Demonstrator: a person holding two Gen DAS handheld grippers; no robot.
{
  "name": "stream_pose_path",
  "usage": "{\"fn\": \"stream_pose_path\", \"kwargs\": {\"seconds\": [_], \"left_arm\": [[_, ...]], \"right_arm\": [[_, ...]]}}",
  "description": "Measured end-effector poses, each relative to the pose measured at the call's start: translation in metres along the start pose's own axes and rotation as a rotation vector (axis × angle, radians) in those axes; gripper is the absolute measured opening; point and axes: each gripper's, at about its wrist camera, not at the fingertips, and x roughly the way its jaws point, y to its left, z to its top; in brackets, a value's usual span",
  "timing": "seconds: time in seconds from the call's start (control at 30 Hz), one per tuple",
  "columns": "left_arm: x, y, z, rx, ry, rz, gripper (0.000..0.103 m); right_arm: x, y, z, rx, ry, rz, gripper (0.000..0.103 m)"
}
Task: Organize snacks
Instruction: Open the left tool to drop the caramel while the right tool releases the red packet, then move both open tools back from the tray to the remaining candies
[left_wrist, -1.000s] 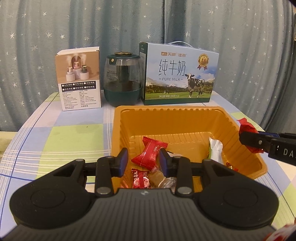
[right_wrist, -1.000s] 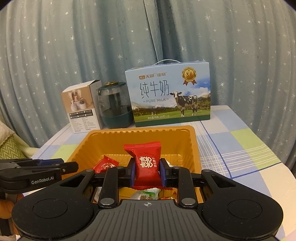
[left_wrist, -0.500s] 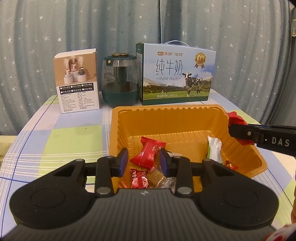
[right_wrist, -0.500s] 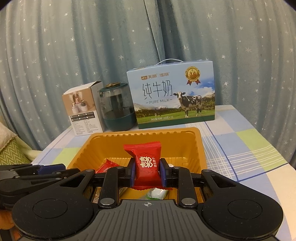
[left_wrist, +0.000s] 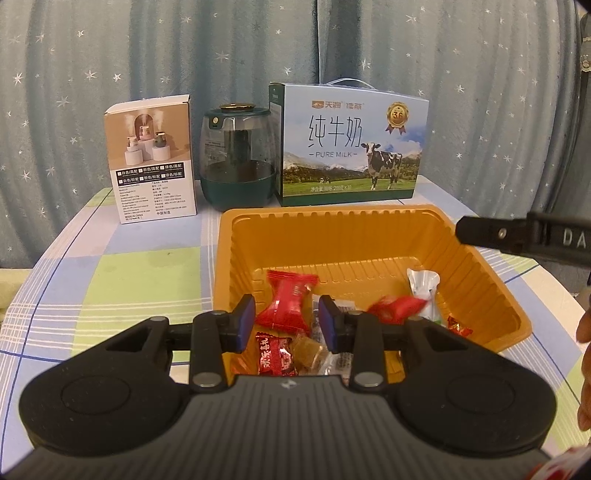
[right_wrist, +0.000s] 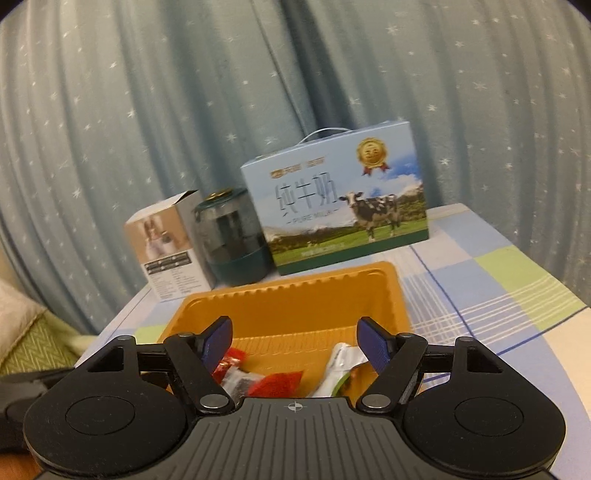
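An orange plastic tray (left_wrist: 369, 229) sits on the checked tablecloth and holds several wrapped snacks. In it lie a red candy (left_wrist: 288, 302), a second red candy (left_wrist: 395, 308), a white-green packet (left_wrist: 423, 284) and small candies near the front. My left gripper (left_wrist: 288, 321) is open and empty above the tray's near edge. My right gripper (right_wrist: 293, 341) is open and empty above the tray (right_wrist: 295, 295); its finger (left_wrist: 517, 236) shows over the tray's right rim in the left wrist view. Red candy (right_wrist: 277, 382) and the white-green packet (right_wrist: 336, 369) lie below it.
Behind the tray stand a milk carton box (left_wrist: 351, 147), a dark green jar (left_wrist: 238, 158) and a small white product box (left_wrist: 151, 158). A starred blue curtain hangs behind the table. The table edge falls away to the left and right.
My right gripper has opened and let go of the red candy, which now lies in the tray. The right gripper has risen and tilted. The left gripper has barely moved.
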Motion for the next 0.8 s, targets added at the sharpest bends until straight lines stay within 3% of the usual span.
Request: {"fn": "stream_pose_path", "kwargs": {"seconds": [0.4, 0.8], "left_arm": [[-0.006, -0.004, -0.002, 0.008, -0.004, -0.009, 0.039], [-0.031, -0.009, -0.01, -0.017, -0.014, -0.012, 0.046]], "right_arm": [[-0.012, -0.006, -0.001, 0.02, -0.002, -0.044, 0.074], [-0.053, -0.008, -0.017, 0.045, -0.007, -0.081, 0.074]]}}
